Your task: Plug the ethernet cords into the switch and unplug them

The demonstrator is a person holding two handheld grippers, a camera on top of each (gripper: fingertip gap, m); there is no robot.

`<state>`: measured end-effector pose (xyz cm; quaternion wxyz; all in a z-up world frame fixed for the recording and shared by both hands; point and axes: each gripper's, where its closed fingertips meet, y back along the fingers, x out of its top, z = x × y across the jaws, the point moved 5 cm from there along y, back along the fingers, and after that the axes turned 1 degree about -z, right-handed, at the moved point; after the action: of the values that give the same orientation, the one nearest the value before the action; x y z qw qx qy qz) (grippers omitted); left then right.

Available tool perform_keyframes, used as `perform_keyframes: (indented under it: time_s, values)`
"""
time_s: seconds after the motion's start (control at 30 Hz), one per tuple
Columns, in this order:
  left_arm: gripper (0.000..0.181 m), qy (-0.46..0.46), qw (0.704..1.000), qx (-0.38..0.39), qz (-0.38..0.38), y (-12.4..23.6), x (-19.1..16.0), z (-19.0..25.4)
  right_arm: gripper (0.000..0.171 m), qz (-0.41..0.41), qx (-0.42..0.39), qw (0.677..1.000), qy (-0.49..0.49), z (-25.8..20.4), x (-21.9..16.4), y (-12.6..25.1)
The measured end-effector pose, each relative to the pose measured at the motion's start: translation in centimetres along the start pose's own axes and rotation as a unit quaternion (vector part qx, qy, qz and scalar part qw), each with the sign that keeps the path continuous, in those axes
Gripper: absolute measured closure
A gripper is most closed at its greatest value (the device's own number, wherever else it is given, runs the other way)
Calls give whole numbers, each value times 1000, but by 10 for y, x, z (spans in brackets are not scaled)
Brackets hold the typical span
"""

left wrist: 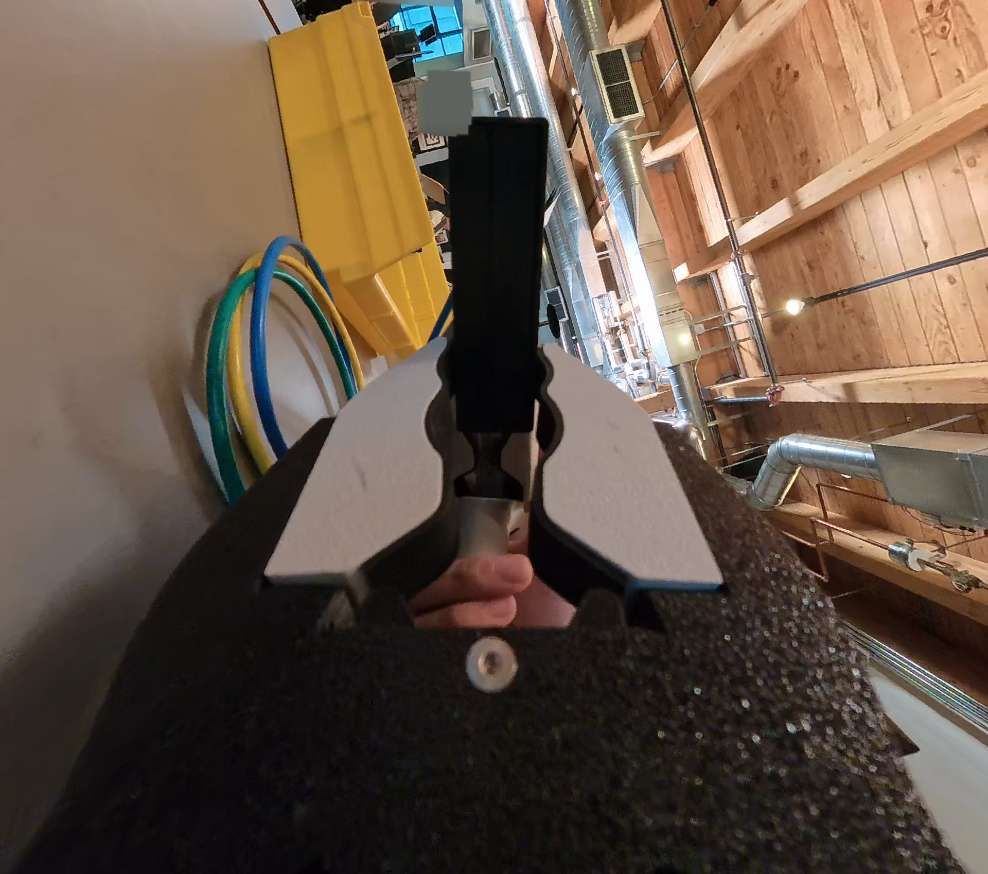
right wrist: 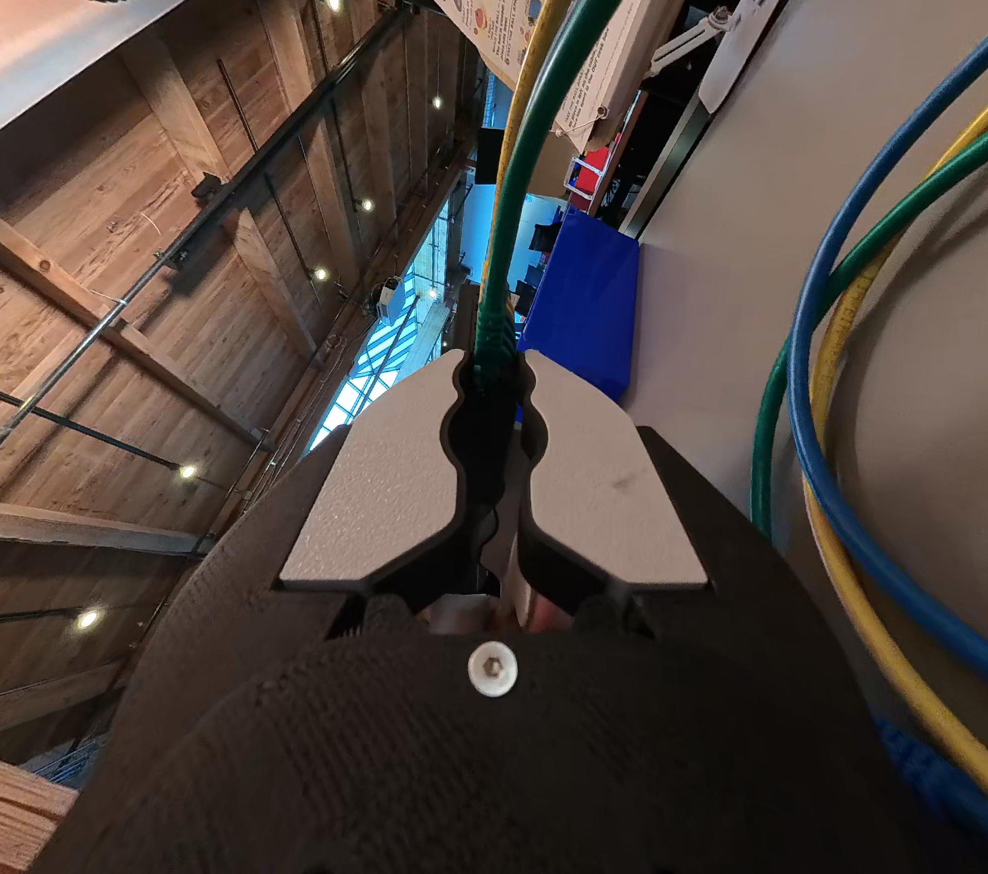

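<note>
Left wrist view: left claw (left wrist: pixel 494 356) clamped on black switch (left wrist: pixel 497 260) to steady it, right claw (right wrist: pixel 494 356) pinching green cord (right wrist: pixel 494 335) plug for 1 port.

Yellow bin (left wrist: pixel 342 164), blue bin (right wrist: pixel 583 308), wooden ceiling (left wrist: pixel 834 110)

Grey fingers (left wrist: pixel 374 468) on black textured bodies, silver screw (left wrist: pixel 492 662)
</note>
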<state>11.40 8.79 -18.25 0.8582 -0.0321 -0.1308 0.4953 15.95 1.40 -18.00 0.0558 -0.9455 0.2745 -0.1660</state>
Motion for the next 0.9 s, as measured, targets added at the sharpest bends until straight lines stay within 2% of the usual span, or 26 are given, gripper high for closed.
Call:
perform_keyframes:
  time_s: [0.43,0.57,0.77,0.9]
  values:
    - [155,-9,1000,-8,19,2,3,3,157,10,0,1000,26,-4,-1,0]
    - [155,-25,999,-17,-16,-1,1,5,157,-2,21,999,38,-6,4,2]
    - [152,-111,992,-22,-52,-3,7,12,157,-16,31,999,22,-7,4,3]
    - [149,-105,992,-34,-52,0,16,12,157,-41,31,998,31,-7,1,2]
